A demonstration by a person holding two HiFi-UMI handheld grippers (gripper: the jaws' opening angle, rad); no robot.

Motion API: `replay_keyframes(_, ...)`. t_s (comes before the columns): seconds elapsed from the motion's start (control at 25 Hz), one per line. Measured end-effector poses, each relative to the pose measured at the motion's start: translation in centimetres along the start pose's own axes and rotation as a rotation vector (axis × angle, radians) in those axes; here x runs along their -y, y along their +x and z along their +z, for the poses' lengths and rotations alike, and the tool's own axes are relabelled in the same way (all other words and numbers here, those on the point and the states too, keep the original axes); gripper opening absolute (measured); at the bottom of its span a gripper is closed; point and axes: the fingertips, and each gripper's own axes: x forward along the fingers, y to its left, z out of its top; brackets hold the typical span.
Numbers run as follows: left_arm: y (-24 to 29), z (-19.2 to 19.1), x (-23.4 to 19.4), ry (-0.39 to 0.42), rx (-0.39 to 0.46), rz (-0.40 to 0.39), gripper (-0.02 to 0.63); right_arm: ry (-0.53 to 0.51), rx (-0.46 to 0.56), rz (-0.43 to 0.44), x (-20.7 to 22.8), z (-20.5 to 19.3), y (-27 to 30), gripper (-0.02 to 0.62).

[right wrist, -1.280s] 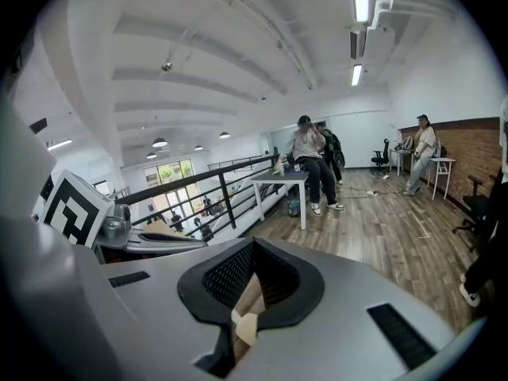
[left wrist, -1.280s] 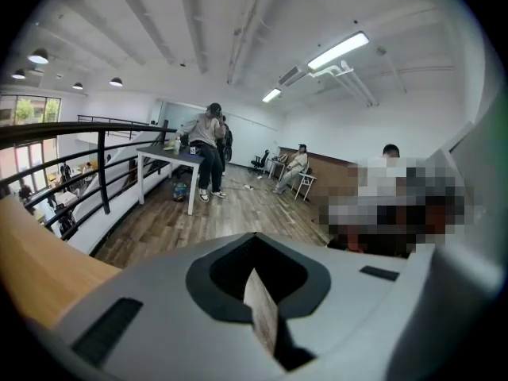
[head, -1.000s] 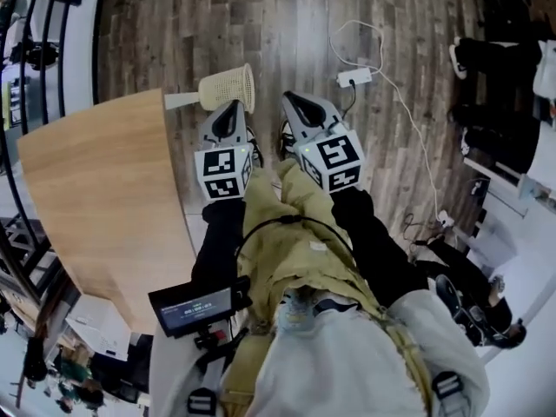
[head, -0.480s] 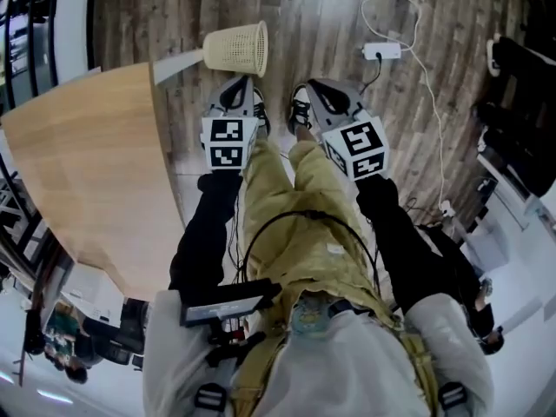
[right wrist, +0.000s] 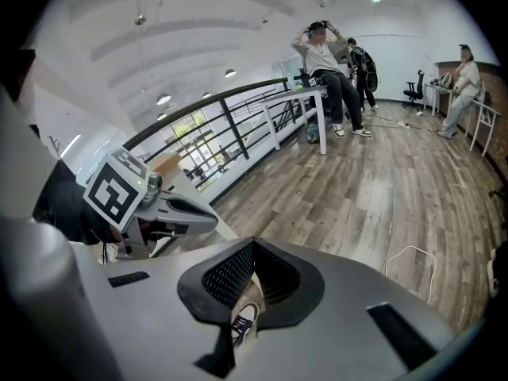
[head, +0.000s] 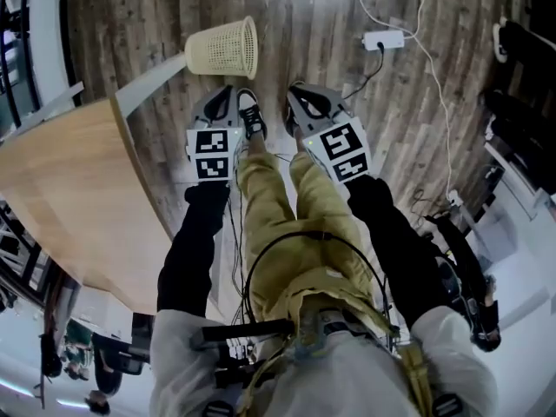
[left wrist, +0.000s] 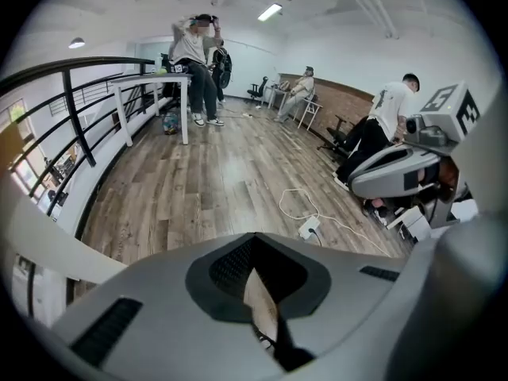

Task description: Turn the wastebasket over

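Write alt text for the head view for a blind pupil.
A cream woven plastic wastebasket lies on its side on the wooden plank floor, beyond the grey left gripper and right gripper, both shut and empty, pointing down above the person's shoes. A pale wooden tabletop sits at left.

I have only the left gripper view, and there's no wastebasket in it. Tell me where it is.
Observer: In the head view the wastebasket lies on its side on the wood floor, just ahead of the left tool.
Operator: Give me the way its mouth faces.
Observer: Its wide open end faces the person's right, toward the white power strip.
Operator: Report the right tool's jaws.
Observer: In the right gripper view the right tool has its jaws together with nothing held; only a shoe shows past them.
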Motion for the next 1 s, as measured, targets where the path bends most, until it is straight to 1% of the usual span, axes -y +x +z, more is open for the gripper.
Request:
replay_keyframes(0.16, 2.8, -1.5, -0.9, 0.051, -0.043, -0.03, -0.002, -0.001, -0.032, 0.007, 1.3, -2.6, 2.6, 0.021)
replay_keyframes(0.24, 4.4, -1.9, -1.4, 0.054, -0.055, -0.042, -0.002, -0.002, -0.047, 0.006, 2.0, -3.7, 4.1, 0.021)
replay_keyframes(0.44, 9.2, -4.0, -3.2, -0.05, -0.093, -0.047, -0.003, 0.002, -0.089, 0.0, 3.6, -6.8, 9.0, 0.021)
replay_keyframes(0.6, 13.0, -6.7, -4.5, -0.104, -0.137, -0.019, -0.002, 0.008, -0.134, -0.005, 4.7, -9.1, 13.4, 0.021)
replay_keyframes(0.84, 18.2, -11.9, -4.9, -0.175, -0.237, -0.027, -0.002, 0.021, -0.171, -0.003, 6.0, -11.7, 18.1, 0.021)
replay_keyframes(1.0, 22.0, -14.1, -5.8, -0.225, -0.281, -0.015, -0.003, 0.031, -0.192, -0.002, 7.5, -13.5, 20.6, 0.021)
